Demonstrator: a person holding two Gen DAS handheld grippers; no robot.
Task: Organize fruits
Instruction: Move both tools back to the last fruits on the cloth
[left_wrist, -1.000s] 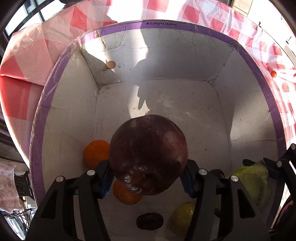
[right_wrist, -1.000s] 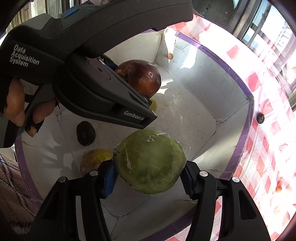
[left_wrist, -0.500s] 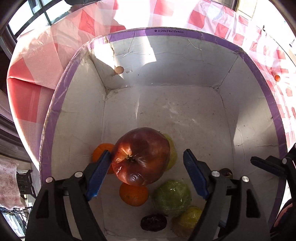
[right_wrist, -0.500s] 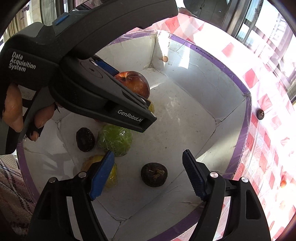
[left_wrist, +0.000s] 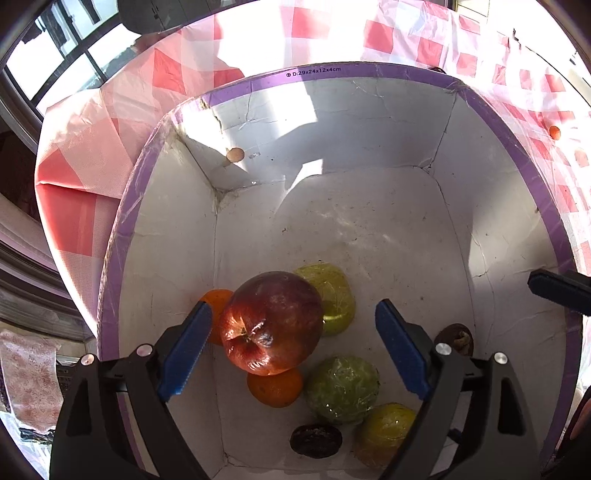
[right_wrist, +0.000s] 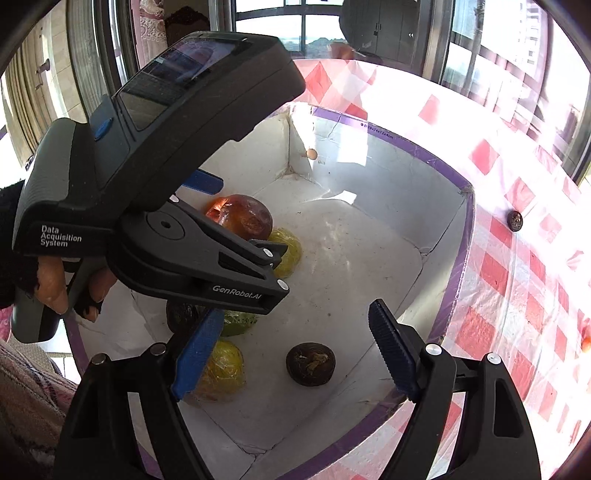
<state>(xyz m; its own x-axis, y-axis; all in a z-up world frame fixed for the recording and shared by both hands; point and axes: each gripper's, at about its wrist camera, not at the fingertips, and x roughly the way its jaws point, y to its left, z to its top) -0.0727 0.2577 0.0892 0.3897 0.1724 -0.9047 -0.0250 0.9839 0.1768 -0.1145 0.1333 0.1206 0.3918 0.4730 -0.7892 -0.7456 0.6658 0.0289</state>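
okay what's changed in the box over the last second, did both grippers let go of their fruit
Yes. The left gripper has just been opening and dropped the red apple onto the oranges; the right gripper has just been opening and released the wrapped green fruit into the white box. Both now hold nothing. The other fruit stayed put.

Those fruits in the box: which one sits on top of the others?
The big red apple. It rests up on the two oranges and a plastic-wrapped yellow-green fruit, while every other fruit lies on the white box floor.
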